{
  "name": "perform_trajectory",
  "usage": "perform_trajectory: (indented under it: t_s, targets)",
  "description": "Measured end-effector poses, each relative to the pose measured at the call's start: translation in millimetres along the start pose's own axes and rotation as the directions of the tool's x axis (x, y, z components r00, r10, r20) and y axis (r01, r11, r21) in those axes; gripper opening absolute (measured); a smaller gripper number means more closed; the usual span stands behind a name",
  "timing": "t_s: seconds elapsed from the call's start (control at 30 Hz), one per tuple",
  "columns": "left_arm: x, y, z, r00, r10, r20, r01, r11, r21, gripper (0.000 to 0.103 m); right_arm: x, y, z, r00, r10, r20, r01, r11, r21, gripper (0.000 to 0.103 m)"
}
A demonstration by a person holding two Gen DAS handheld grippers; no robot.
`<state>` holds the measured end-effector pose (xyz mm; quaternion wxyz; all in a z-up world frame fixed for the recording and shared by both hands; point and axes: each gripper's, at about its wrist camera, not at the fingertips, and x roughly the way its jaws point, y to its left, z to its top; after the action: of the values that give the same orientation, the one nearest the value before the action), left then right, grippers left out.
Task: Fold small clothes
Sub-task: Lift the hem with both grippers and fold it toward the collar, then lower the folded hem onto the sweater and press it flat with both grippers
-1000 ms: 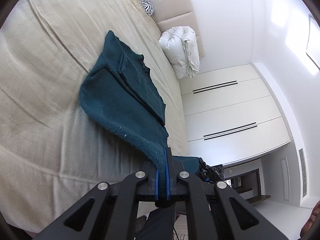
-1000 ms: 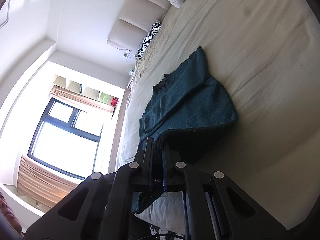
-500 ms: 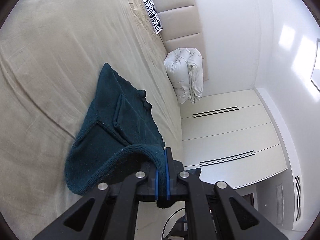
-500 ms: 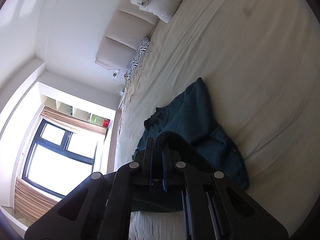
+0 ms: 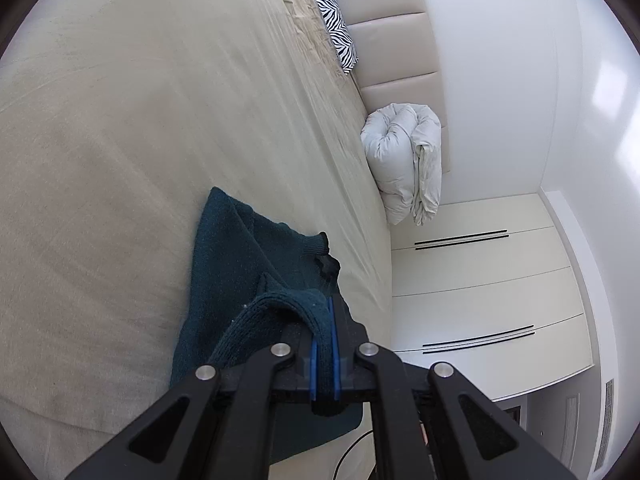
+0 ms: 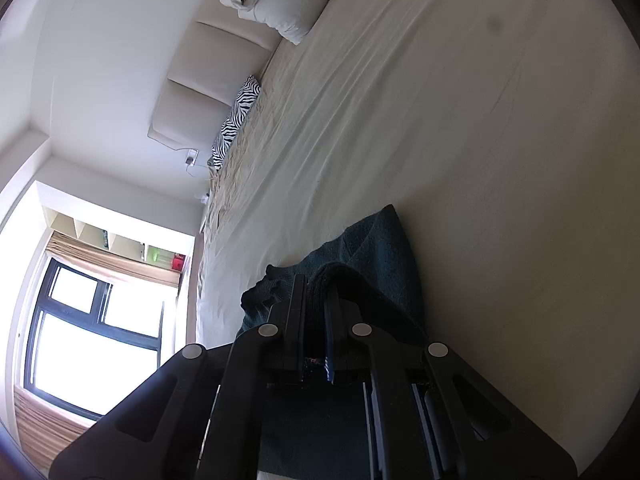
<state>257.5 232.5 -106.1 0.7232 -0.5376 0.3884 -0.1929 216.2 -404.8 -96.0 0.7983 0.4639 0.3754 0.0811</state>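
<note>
A dark teal sweater (image 5: 236, 264) lies on the beige bed (image 5: 140, 140), near its edge, most of it spread flat just ahead of both tools. The left hand-held gripper (image 5: 326, 320) is clamped on a ribbed edge of the sweater, which curls up from the bed into its blue pads. The right hand-held gripper (image 6: 318, 304) likewise pinches a fold of the same sweater (image 6: 380, 248), lifted above the flat part. A rolled white duvet (image 5: 404, 168) rests far off by the headboard.

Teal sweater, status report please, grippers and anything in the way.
Left gripper shut on teal sweater. Right gripper shut on it too. Hem lifted over the body, collar end on the bed. Nothing in the way.
</note>
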Motion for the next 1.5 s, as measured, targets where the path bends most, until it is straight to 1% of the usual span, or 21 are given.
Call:
perform_trajectory:
  t_s: [0.1, 0.23, 0.27, 0.3, 0.33, 0.37, 0.4, 0.43, 0.53, 0.63, 0.7, 0.73, 0.77, 0.83, 0.93, 1.0, 1.17, 1.27, 1.37, 1.43, 1.5]
  targets:
    - [16, 14, 15, 1.000, 0.024, -0.001, -0.024, 0.999, -0.022, 0.007, 25, -5, 11, 1.000, -0.022, -0.005, 0.022, 1.000, 0.010, 0.006]
    - [34, 28, 28, 0.996, 0.086, 0.004, -0.085, 0.996, -0.026, 0.009, 56, -16, 24, 0.998, -0.064, -0.016, 0.065, 0.997, 0.052, 0.008]
    - [38, 32, 32, 0.996, 0.091, 0.006, -0.091, 0.995, -0.030, 0.012, 61, -21, 26, 0.998, -0.065, -0.023, 0.066, 0.995, 0.072, 0.008]
    - [40, 35, 33, 0.996, 0.090, 0.007, -0.090, 0.995, -0.037, 0.022, 68, -25, 28, 0.997, -0.070, -0.027, 0.072, 0.994, 0.086, 0.008]
    - [40, 38, 34, 0.996, 0.094, 0.013, -0.093, 0.995, -0.041, 0.034, 76, -29, 30, 0.996, -0.088, -0.032, 0.091, 0.992, 0.092, 0.010]
    - [38, 38, 35, 0.994, 0.103, 0.025, -0.102, 0.994, -0.035, 0.041, 82, -31, 32, 0.992, -0.115, -0.041, 0.119, 0.989, 0.092, 0.016]
    - [35, 38, 34, 0.993, 0.113, 0.036, -0.112, 0.993, -0.026, 0.050, 86, -33, 32, 0.991, -0.130, -0.041, 0.133, 0.987, 0.090, 0.019]
    - [33, 37, 32, 0.992, 0.123, 0.039, -0.122, 0.992, -0.016, 0.055, 89, -33, 31, 0.991, -0.128, -0.038, 0.131, 0.988, 0.079, 0.020]
    - [24, 35, 23, 0.988, 0.149, 0.037, -0.150, 0.988, 0.021, 0.057, 88, -28, 28, 0.988, -0.153, -0.022, 0.154, 0.988, 0.020, 0.021]
    - [13, 31, 5, 0.985, 0.169, 0.028, -0.170, 0.983, 0.068, 0.057, 76, -21, 23, 0.985, -0.170, -0.005, 0.170, 0.985, -0.019, 0.023]
    - [7, 33, -7, 0.985, 0.171, 0.026, -0.172, 0.982, 0.078, 0.057, 64, -16, 19, 0.985, -0.172, 0.009, 0.173, 0.984, -0.054, 0.035]
    - [3, 36, -13, 0.985, 0.174, 0.022, -0.175, 0.981, 0.084, 0.057, 58, -14, 18, 0.984, -0.177, 0.012, 0.178, 0.982, -0.066, 0.061]
    - [2, 36, -19, 0.983, 0.181, 0.019, -0.182, 0.979, 0.091, 0.057, 50, -12, 17, 0.983, -0.181, 0.023, 0.182, 0.980, -0.075, 0.070]
    - [-2, 38, -30, 0.979, 0.202, 0.018, -0.203, 0.973, 0.108, 0.057, 40, -5, 15, 0.982, -0.182, 0.045, 0.187, 0.975, -0.119, 0.070]
    - [-5, 38, -42, 0.975, 0.221, 0.018, -0.222, 0.966, 0.130, 0.057, 31, 3, 8, 0.975, -0.219, 0.034, 0.222, 0.958, -0.182, 0.068]
    - [-6, 32, -48, 0.969, 0.246, 0.035, -0.249, 0.954, 0.167, 0.057, 24, 3, 0, 0.971, -0.239, 0.024, 0.238, 0.947, -0.215, 0.067]
    - [-3, 18, -64, 0.956, 0.289, 0.059, -0.294, 0.922, 0.250, 0.057, 8, -4, -31, 0.958, -0.288, -0.010, 0.271, 0.913, -0.305, 0.054]
    - [0, 15, -74, 0.950, 0.308, 0.057, -0.312, 0.906, 0.285, 0.056, 4, -9, -50, 0.950, -0.312, -0.031, 0.281, 0.892, -0.353, 0.052]
    - [1, 13, -83, 0.941, 0.333, 0.063, -0.335, 0.887, 0.317, 0.048, -1, -11, -64, 0.948, -0.318, -0.031, 0.282, 0.878, -0.387, 0.052]
    - [1, 14, -85, 0.934, 0.348, 0.077, -0.354, 0.880, 0.317, 0.037, -6, -12, -71, 0.949, -0.314, -0.032, 0.276, 0.874, -0.400, 0.052]
    - [-1, 16, -86, 0.930, 0.357, 0.084, -0.365, 0.877, 0.313, 0.030, -8, -13, -75, 0.945, -0.327, -0.031, 0.286, 0.865, -0.413, 0.048]
